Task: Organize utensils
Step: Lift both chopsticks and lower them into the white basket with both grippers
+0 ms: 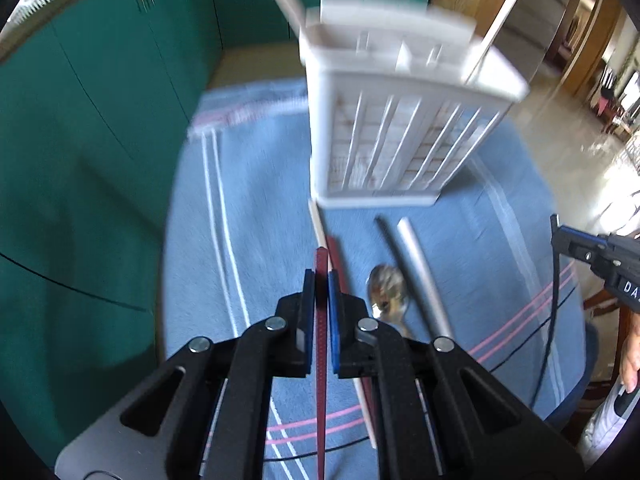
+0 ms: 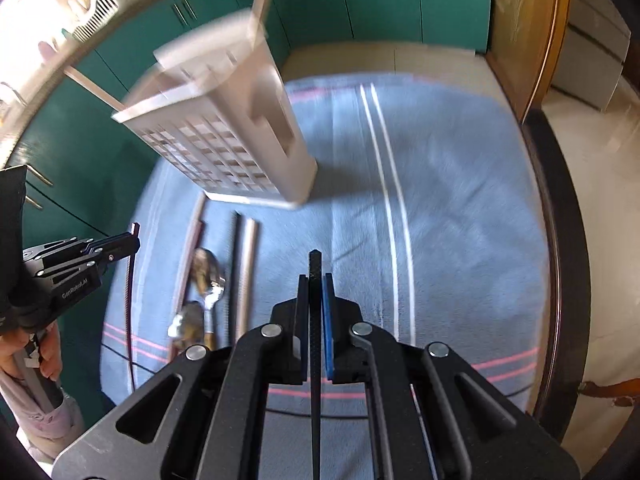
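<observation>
A white slatted utensil holder stands on the blue cloth with two pale chopsticks sticking out of it; it also shows in the right wrist view. My left gripper is shut on a dark red chopstick, held above the cloth. My right gripper is shut on a black chopstick. On the cloth lie a pale chopstick, a spoon, a black stick and a grey stick. The right wrist view shows spoons and a fork there.
Green cabinets stand behind and to the left of the round table. The table's dark rim runs along the right. A white basket sits up on the counter. A black cable crosses the cloth.
</observation>
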`<act>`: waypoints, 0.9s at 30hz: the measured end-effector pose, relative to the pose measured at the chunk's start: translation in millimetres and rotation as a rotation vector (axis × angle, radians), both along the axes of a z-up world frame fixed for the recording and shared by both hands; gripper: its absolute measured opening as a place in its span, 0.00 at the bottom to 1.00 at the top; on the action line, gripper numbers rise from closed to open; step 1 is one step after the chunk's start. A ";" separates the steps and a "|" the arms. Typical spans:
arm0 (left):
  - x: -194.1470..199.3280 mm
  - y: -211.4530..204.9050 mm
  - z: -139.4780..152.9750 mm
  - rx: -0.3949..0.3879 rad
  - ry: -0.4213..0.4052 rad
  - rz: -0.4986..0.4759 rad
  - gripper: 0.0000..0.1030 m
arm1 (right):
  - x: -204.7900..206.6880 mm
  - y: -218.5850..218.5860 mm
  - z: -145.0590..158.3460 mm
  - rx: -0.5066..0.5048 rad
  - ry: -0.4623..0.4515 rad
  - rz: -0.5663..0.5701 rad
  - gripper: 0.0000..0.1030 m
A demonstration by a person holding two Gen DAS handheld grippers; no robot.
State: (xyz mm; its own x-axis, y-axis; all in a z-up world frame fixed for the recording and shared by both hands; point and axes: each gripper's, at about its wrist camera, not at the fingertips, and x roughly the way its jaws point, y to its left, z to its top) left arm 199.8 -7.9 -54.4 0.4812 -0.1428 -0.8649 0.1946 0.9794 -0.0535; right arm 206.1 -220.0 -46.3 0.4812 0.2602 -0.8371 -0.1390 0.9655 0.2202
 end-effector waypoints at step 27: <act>-63.1 42.2 128.1 -0.172 -0.411 0.091 0.06 | -68.3 7.7 128.4 -0.004 -0.392 0.000 0.07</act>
